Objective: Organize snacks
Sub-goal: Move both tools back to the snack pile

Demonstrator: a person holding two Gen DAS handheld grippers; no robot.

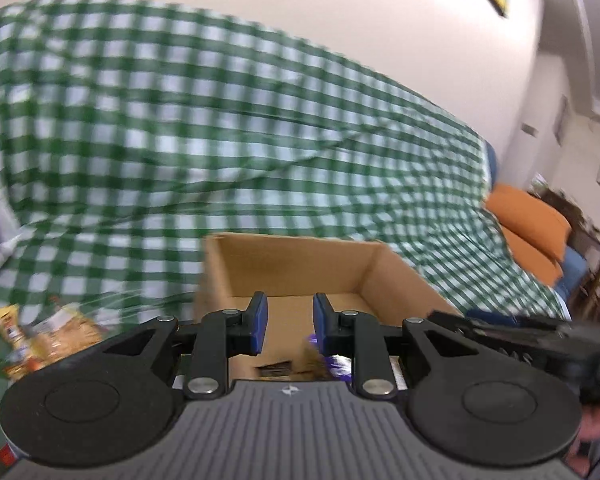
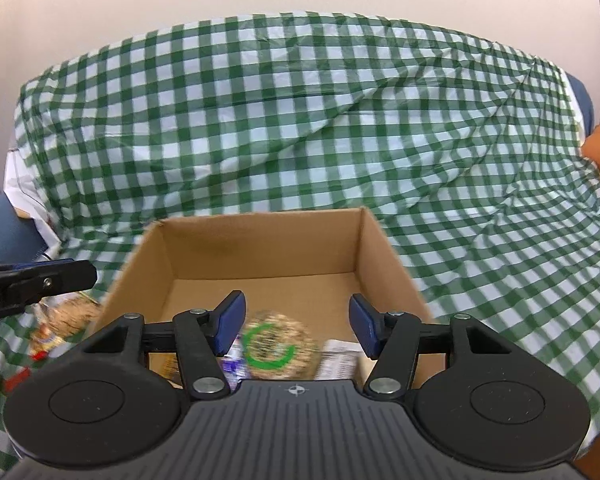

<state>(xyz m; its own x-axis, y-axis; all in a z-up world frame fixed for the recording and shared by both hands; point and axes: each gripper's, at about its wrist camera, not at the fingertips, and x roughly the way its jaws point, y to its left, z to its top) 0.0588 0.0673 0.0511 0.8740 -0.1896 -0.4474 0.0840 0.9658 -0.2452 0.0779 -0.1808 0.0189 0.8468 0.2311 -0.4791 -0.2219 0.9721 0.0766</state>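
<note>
An open cardboard box (image 2: 260,248) stands on the green checked cloth; it also shows in the left wrist view (image 1: 300,268). In the right wrist view my right gripper (image 2: 296,326) is open over the box's near side, with a round grain snack with a green ring (image 2: 278,346) blurred below between the fingers, untouched. A purple packet (image 2: 232,368) and a white packet (image 2: 338,360) lie in the box. My left gripper (image 1: 290,320) is open and empty above the box's near edge. Loose yellow and orange snack packets (image 1: 40,336) lie left of the box.
The checked cloth (image 2: 300,120) covers a sofa back and seat behind the box. Orange cushions (image 1: 532,224) lie at the right. The left gripper's arm (image 2: 32,280) shows at the left edge of the right wrist view. A white wall is behind.
</note>
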